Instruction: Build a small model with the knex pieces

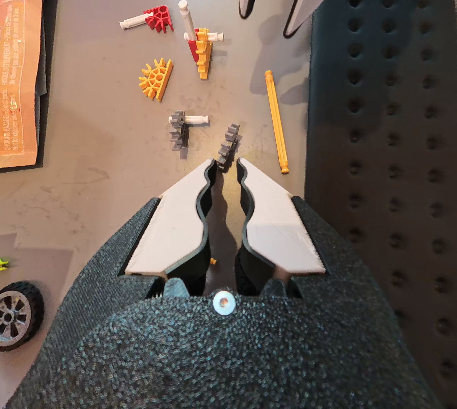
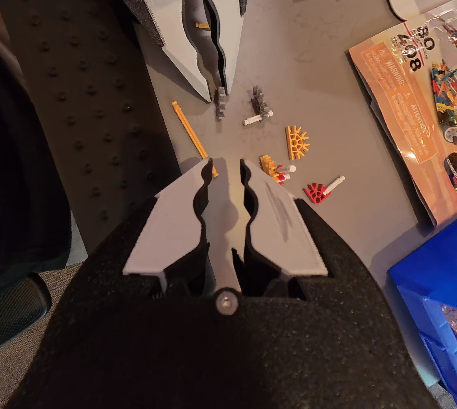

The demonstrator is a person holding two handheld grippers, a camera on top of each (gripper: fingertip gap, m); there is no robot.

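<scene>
Left tongs closing in on a grey toothed connector; right tongs parted and empty beside a yellow rod

In the left wrist view the left gripper (image 1: 226,162) has its jaws slightly apart, straddling the near end of a grey connector (image 1: 228,146) standing on edge on the grey table (image 1: 99,199); whether the tips already pinch it I cannot tell, though the right wrist view shows them tight against it at 12 o'clock. Standing on edge, its thin body offers the tips a narrow line to close on. The right gripper (image 2: 225,161) hangs open, holding nothing, its left tip just over the end of the yellow rod (image 2: 194,138), which runs off toward 11 o'clock. At 1 o'clock of the right gripper lie a yellow-and-red cluster with white pegs (image 2: 274,169) and a flat yellow fan connector (image 2: 296,142); a red connector with a white peg (image 2: 321,190) sits at 3 o'clock, an orange printed bag (image 2: 405,110) farther out
</scene>
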